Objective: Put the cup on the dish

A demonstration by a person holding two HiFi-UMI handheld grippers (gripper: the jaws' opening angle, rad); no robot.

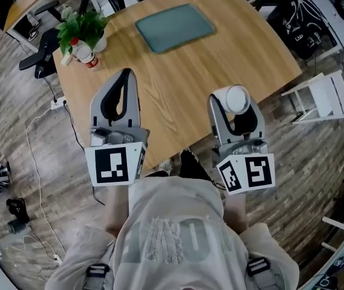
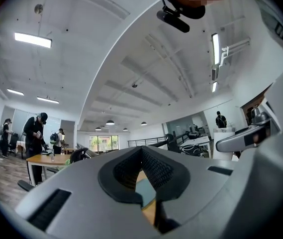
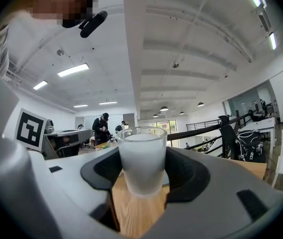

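The right gripper (image 1: pixel 237 106) was clenched on the small frosted white glass cup (image 3: pixel 142 158), its fingers (image 3: pixel 188 176) pressing the cup's sides from left and right; the cup stood upright between them, its long axis vertical and its open mouth up. From the head view the cup (image 1: pixel 237 98) sat over the near right part of the pale wooden tabletop (image 1: pixel 178 89); whether its base rested on the wood or hung just above it could not be told.

The flat grey-green rectangular dish (image 1: pixel 175 27) lay on the far part of the tabletop, well apart from the cup, far and to the left of it; nothing stood on the bare wood between them. The coming move therefore seemed to call for carrying the cup away from the person and leftward, keeping it upright, then lowering it onto the dish.

The left gripper (image 1: pixel 123 72) hovered over the near left of the tabletop with its fingers (image 2: pixel 156 171) closed tip to tip on nothing; a slice of the dish (image 2: pixel 144 194) showed through the gap below them. It stood about as near the dish as the right, but the right gripper held the cup.
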